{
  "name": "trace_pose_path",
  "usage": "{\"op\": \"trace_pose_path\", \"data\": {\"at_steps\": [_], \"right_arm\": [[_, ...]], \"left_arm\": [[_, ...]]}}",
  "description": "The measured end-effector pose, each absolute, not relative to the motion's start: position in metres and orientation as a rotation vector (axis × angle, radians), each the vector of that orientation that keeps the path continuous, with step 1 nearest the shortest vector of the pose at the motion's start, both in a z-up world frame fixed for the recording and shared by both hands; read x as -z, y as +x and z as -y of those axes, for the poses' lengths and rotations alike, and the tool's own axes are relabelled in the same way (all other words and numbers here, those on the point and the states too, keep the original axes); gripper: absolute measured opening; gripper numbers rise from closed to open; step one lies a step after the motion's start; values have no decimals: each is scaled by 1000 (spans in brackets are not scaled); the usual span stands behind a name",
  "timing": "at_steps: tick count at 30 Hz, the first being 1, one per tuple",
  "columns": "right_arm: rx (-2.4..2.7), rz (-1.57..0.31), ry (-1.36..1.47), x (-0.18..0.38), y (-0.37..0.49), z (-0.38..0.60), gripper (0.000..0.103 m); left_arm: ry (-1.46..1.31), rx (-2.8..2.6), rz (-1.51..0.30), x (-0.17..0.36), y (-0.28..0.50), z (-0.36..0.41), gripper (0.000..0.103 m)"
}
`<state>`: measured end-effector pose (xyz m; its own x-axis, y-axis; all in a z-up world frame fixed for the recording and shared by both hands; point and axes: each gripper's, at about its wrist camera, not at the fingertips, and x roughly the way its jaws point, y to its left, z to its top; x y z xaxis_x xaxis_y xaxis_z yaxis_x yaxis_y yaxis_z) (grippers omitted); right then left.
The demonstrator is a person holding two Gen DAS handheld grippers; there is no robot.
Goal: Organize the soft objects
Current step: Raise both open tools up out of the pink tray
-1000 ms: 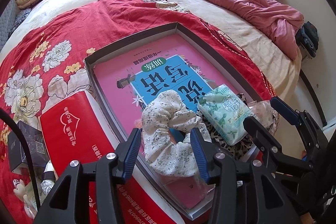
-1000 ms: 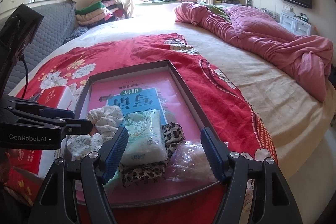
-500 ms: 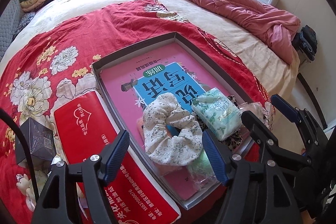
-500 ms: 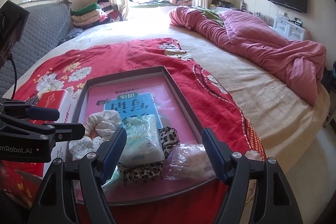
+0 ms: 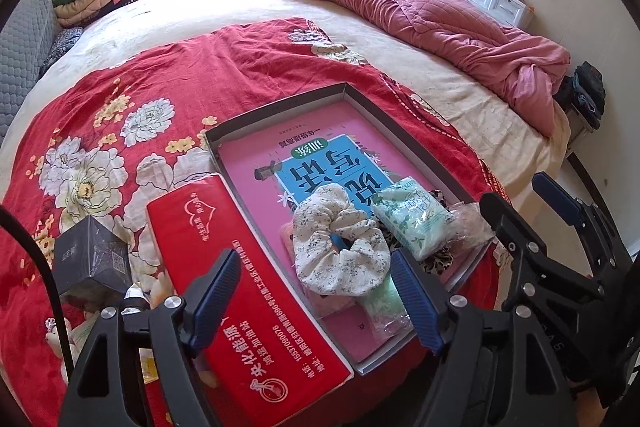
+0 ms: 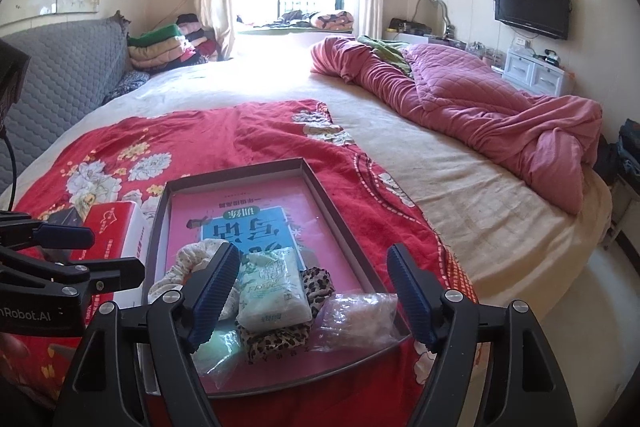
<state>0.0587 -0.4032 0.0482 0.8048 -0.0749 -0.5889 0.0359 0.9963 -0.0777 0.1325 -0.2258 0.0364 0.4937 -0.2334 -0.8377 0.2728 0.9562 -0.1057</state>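
A grey-rimmed tray (image 5: 276, 107) (image 6: 320, 183) with a pink book in it lies on the red floral cover. At its near end rest a white floral scrunchie (image 5: 340, 247) (image 6: 188, 259), a mint tissue pack (image 5: 412, 215) (image 6: 272, 291), a leopard-print cloth (image 6: 316, 283) and a clear bag (image 6: 356, 315). My left gripper (image 5: 316, 301) hangs above the scrunchie, its jaws opening, nothing between the pads. My right gripper (image 6: 312, 293) stands open above the tissue pack, apart from it.
A red tissue box (image 5: 240, 291) lies left of the tray, with a dark small box (image 5: 92, 259) beyond it. A pink quilt (image 6: 480, 107) is bunched at the right of the bed. Folded blankets (image 6: 168, 47) are stacked by the window.
The left gripper has let go of the scrunchie, opened wider and risen away from it. The right gripper has also lifted and drawn back from the tray.
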Motion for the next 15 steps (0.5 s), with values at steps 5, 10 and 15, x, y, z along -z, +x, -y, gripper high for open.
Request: {"op": "trace_pose_path", "data": {"at_steps": [5, 10, 15], "right_arm": [[61, -607, -73, -61, 51, 396, 78], [54, -579, -71, -75, 43, 388, 78], [33, -548, -80, -89, 35, 378, 78]], "left_arm": [[25, 280, -984, -46, 125, 211, 78], [26, 265, -980, -53, 117, 200, 78], [19, 249, -967, -60, 109, 188, 79]]}}
